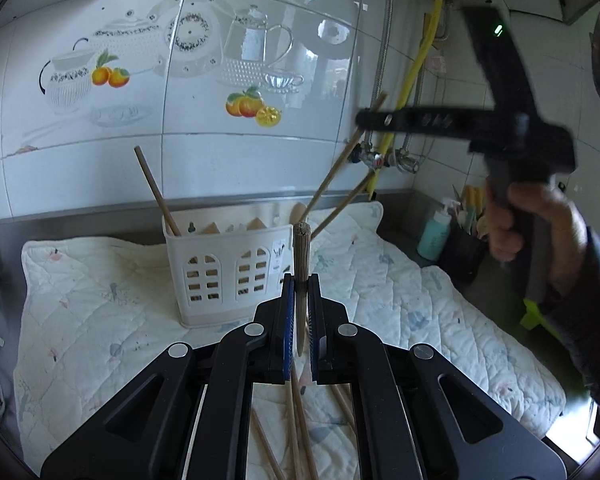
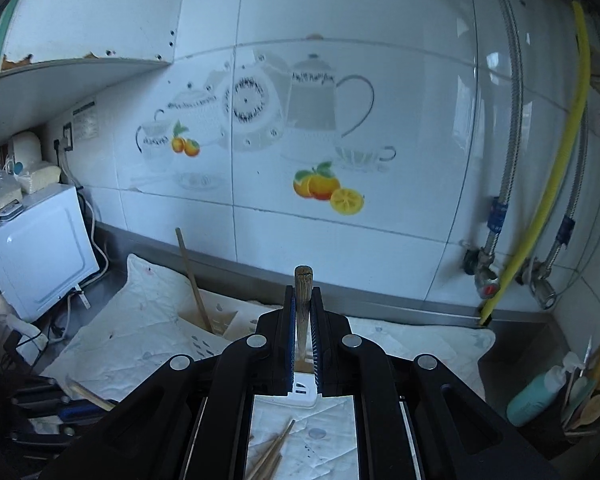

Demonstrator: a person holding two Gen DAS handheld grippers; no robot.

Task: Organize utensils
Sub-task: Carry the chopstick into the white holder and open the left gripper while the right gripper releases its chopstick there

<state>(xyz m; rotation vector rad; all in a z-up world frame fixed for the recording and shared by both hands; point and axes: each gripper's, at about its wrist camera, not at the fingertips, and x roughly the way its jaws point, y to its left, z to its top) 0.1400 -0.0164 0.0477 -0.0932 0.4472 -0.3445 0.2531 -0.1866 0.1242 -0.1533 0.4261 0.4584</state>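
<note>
My left gripper (image 1: 300, 280) is shut on a wooden chopstick (image 1: 301, 248) that stands upright between the blue pads, in front of a cream slotted utensil holder (image 1: 228, 276) on the quilted mat. My right gripper (image 2: 304, 292) is shut on another chopstick (image 2: 303, 284); in the left wrist view it (image 1: 366, 118) is raised high at the right, its chopstick (image 1: 340, 164) slanting down toward the holder. One chopstick (image 1: 156, 192) leans in the holder's left compartment. Several loose chopsticks (image 1: 300, 432) lie on the mat under my left gripper, and they also show in the right wrist view (image 2: 272, 456).
A white quilted mat (image 1: 400, 292) covers the steel counter. A teal bottle (image 1: 434, 236) and a dark caddy of utensils (image 1: 468, 248) stand at the right. Water valves and a yellow hose (image 1: 412, 64) run along the tiled wall. A white appliance (image 2: 36, 248) stands at the left.
</note>
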